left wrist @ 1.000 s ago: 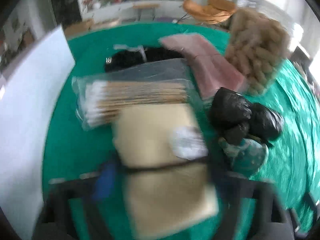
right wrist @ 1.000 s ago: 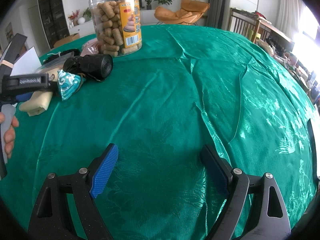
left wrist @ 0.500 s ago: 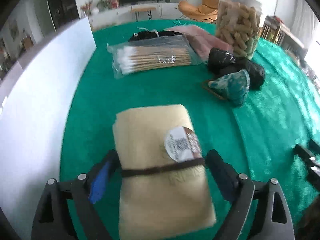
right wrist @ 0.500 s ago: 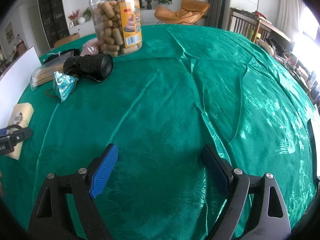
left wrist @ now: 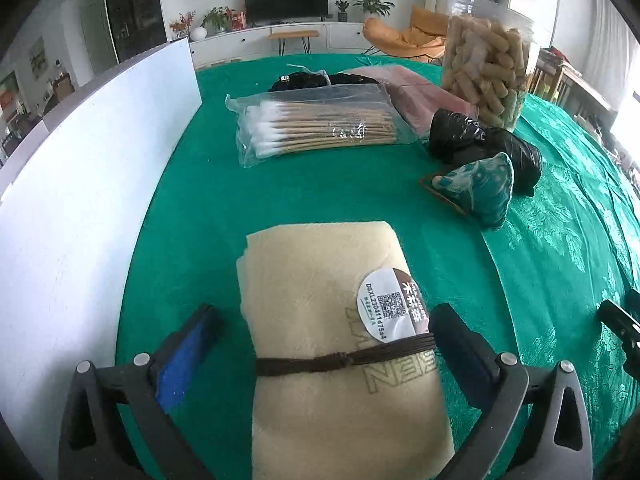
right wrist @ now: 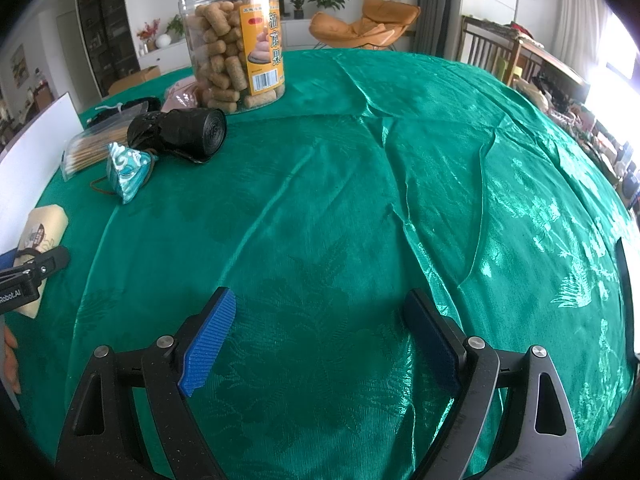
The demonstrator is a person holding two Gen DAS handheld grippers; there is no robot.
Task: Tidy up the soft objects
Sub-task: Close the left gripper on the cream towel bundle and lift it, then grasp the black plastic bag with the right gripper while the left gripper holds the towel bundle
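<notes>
A folded beige towel (left wrist: 336, 320) tied with a brown cord lies on the green tablecloth, between the fingers of my left gripper (left wrist: 320, 336). The jaws are open; the left pad stands clear of the towel, the right pad is next to its edge. The towel also shows at the left edge of the right wrist view (right wrist: 42, 232). Farther off lie a pink folded cloth (left wrist: 424, 96), a teal patterned pouch (left wrist: 480, 184) and a black rolled bag (left wrist: 480, 140). My right gripper (right wrist: 320, 336) is open and empty over bare cloth.
A white board (left wrist: 80, 200) stands along the left side. A bag of cotton swabs (left wrist: 320, 124), a black drawstring item (left wrist: 316, 78) and a clear jar of snacks (left wrist: 488, 72) stand at the back. Green cloth (right wrist: 400, 180) spreads to the right.
My left gripper has brought the towel back from the pile toward the near left of the table and opened around it. The right gripper has not moved.
</notes>
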